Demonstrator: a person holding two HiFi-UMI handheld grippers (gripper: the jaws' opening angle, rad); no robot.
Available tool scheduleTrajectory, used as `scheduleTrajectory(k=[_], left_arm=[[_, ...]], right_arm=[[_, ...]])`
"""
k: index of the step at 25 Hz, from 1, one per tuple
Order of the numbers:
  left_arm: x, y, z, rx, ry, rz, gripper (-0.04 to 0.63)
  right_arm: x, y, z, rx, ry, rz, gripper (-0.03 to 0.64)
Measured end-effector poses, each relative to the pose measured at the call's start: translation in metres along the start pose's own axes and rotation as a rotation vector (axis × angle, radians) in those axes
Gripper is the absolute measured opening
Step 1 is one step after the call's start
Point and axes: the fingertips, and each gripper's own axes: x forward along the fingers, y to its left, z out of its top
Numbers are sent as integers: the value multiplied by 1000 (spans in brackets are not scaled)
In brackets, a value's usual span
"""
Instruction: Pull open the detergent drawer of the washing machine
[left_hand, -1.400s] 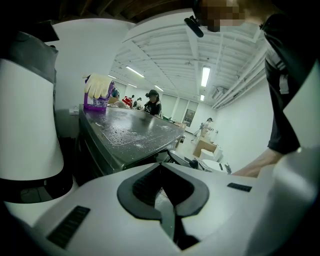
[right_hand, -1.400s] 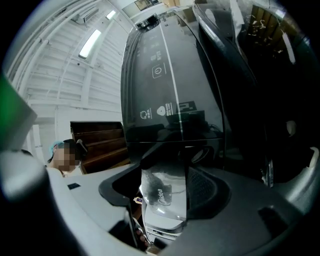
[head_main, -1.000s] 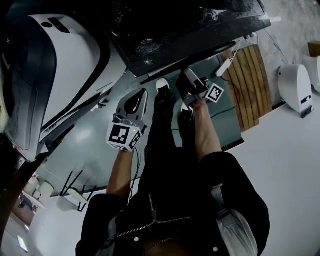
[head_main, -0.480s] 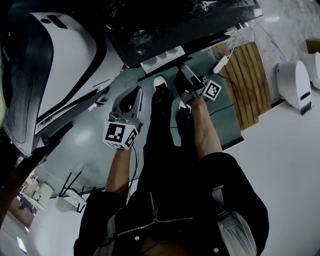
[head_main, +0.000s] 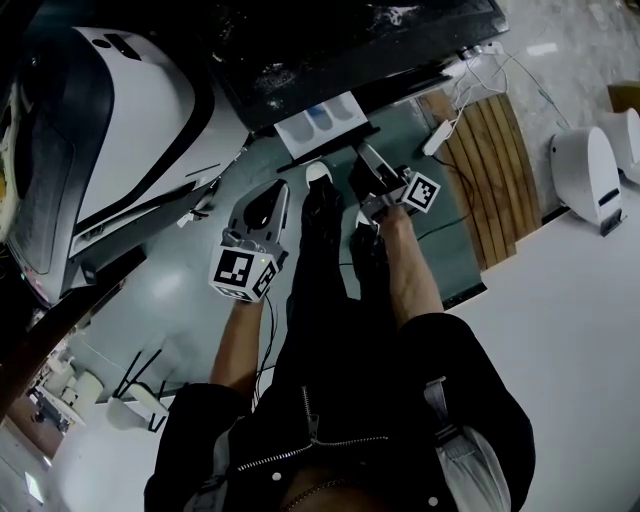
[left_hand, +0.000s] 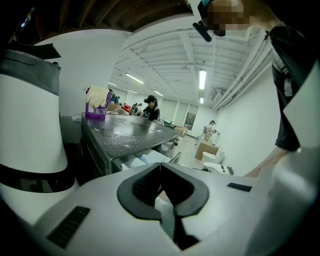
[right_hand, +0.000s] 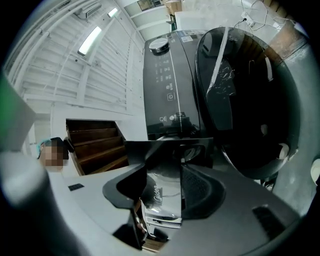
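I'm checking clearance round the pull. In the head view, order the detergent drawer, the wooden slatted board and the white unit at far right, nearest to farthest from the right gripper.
1. Detergent drawer: its front sits between the jaws of the right gripper, which are closing.
2. Wooden slatted board: lying to the gripper's right.
3. White unit: beyond the board, at the picture's right edge.

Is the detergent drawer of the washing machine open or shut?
Open: the detergent drawer sticks out of the washing machine, its white compartments showing.
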Motion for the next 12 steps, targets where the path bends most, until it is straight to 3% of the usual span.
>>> scheduleTrajectory(k=[12], left_arm=[[-10, -10, -5, 8, -5, 30, 20]], right_arm=[[-34, 7, -8, 3, 58, 1, 163]])
